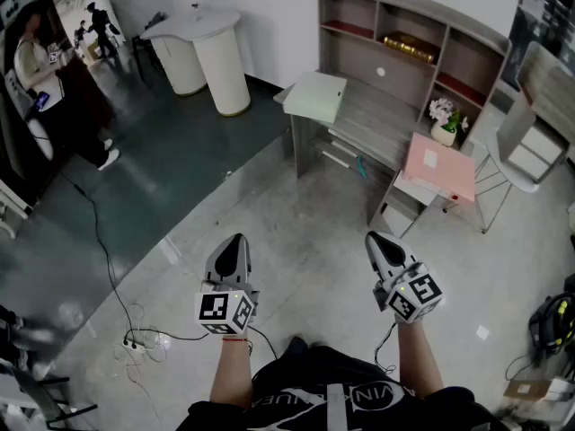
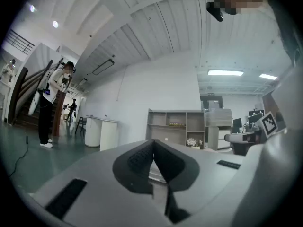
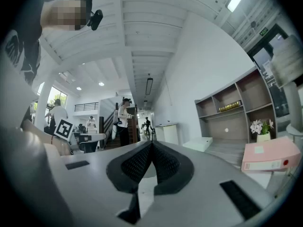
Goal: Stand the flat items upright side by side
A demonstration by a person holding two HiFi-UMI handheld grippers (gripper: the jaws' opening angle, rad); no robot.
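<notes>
— Jaws?
— Together on both, nothing between them: left gripper [image 1: 235,241] and right gripper [image 1: 375,239] level above the floor [image 1: 305,232].
— The flat items?
— Pink folder [image 1: 440,164] lies flat at the right front corner of the desk [image 1: 370,115], pale green box [image 1: 314,95] at its left corner, both well apart from the grippers.

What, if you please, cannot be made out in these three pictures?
Head view: the gold thing above the desk is too small to identify.
Left gripper view: the shut left tool hides the desk's lower part.
Right gripper view: the pink box has a label too small to read.
</notes>
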